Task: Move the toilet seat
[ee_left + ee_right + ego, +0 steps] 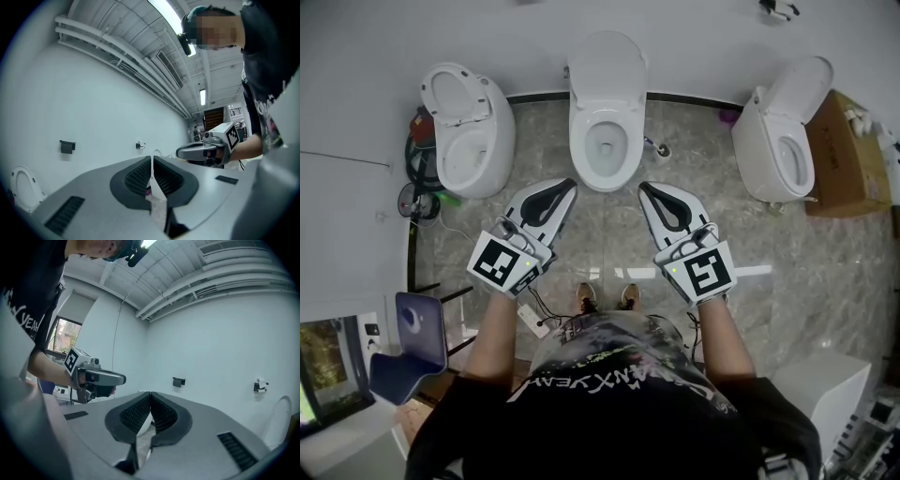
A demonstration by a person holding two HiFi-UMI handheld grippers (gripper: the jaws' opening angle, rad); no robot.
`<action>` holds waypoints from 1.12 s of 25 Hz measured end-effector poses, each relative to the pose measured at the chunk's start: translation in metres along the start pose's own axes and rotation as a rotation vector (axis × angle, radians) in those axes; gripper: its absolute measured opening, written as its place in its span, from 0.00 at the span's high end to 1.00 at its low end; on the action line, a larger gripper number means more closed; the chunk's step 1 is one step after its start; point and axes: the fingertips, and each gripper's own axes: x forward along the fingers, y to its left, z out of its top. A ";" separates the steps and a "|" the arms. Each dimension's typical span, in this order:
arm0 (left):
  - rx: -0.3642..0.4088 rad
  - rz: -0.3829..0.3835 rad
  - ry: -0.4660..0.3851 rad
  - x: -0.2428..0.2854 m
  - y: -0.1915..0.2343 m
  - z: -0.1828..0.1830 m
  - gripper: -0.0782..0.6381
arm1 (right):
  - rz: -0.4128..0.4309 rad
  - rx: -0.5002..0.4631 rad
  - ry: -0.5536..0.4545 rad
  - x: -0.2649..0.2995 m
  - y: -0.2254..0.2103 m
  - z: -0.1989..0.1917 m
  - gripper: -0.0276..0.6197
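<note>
Both grippers hover, fingers clenched and empty, before the middle of three toilets.

The left gripper point(569, 186) and right gripper point(644, 188) float side by side over the marble floor point(609, 234), fingers pressed together on nothing, with open floor between them and the middle toilet point(605, 141). Its toilet seat point(607, 64) is tipped up against the back wall; whether a ring also lies on the bowl I cannot tell. The toilet's long axis runs from the wall straight toward the person, bowl front nearest the grippers. A left toilet point(473, 141) and a right toilet point(778, 145) flank it, flaps raised. A brush holder point(661, 150) stands just right of the middle bowl, a cardboard box point(844, 155) sits far right, and a blue chair point(408, 347) lower left.
</note>
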 end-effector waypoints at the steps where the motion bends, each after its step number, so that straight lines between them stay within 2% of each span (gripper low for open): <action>1: 0.000 -0.001 -0.001 0.000 0.000 0.000 0.84 | 0.001 -0.001 -0.001 0.000 0.001 0.000 0.95; 6: -0.001 -0.010 0.001 0.000 -0.001 0.000 0.84 | 0.005 -0.001 -0.004 0.000 0.002 0.002 0.95; 10: -0.003 -0.017 0.002 0.002 -0.004 0.000 0.84 | 0.012 0.010 -0.005 -0.003 0.001 0.001 0.90; 14: -0.003 -0.032 0.012 0.003 -0.006 -0.002 0.71 | 0.022 0.019 -0.010 -0.003 0.002 0.003 0.83; 23: -0.002 -0.047 0.009 0.001 -0.009 -0.001 0.61 | 0.034 0.026 -0.014 -0.006 0.004 0.004 0.76; 28: 0.011 -0.064 0.033 -0.001 -0.014 -0.007 0.46 | 0.056 0.030 -0.015 -0.007 0.010 0.002 0.66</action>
